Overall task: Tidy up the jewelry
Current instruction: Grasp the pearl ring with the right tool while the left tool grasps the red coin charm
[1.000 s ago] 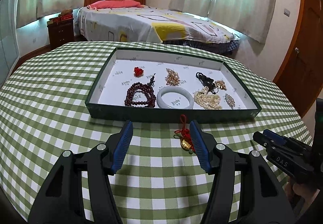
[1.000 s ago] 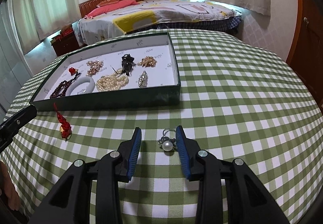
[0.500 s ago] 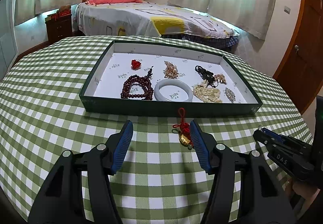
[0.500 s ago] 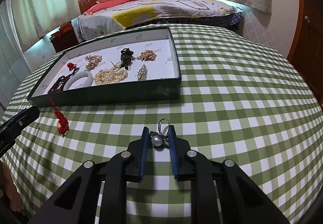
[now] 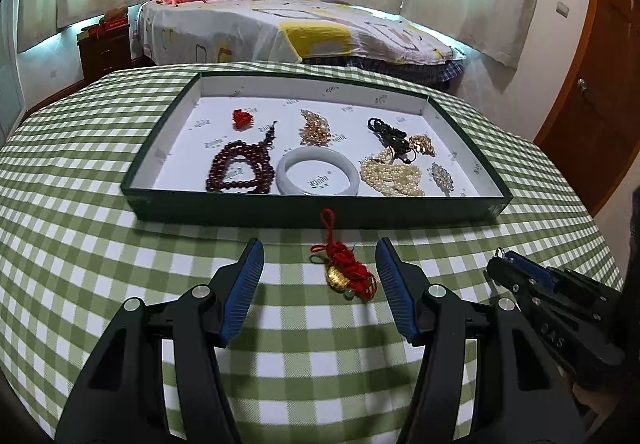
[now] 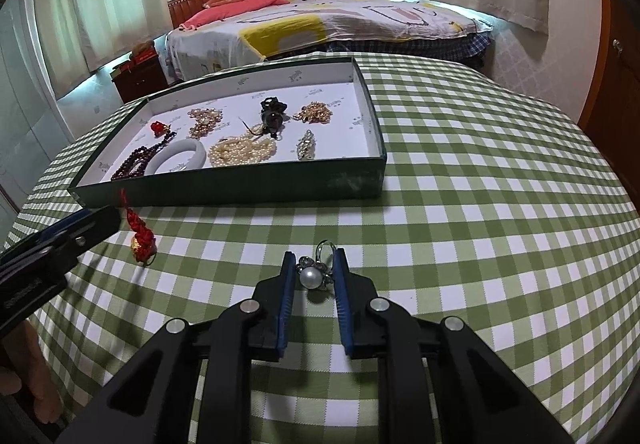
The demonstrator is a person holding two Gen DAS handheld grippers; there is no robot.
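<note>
The right gripper [image 6: 312, 276] has just been closing and its fingers now pinch the pearl ring [image 6: 311, 276] on the bench [image 6: 480, 228] (hold it gently), so lift slowly toward the tray [image 6: 352, 180], while the left gripper [image 5: 320, 276] waits with fingers apart around the red charm [image 5: 346, 272].

Left gripper [image 5: 319, 260] fingers spread wide — right gripper [image 6: 312, 267] fingers just closed narrow.

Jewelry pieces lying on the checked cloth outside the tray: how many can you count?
2. A pearl ring sits between the right gripper pads. A red knotted charm lies between the open left gripper fingers, before the tray.
</note>
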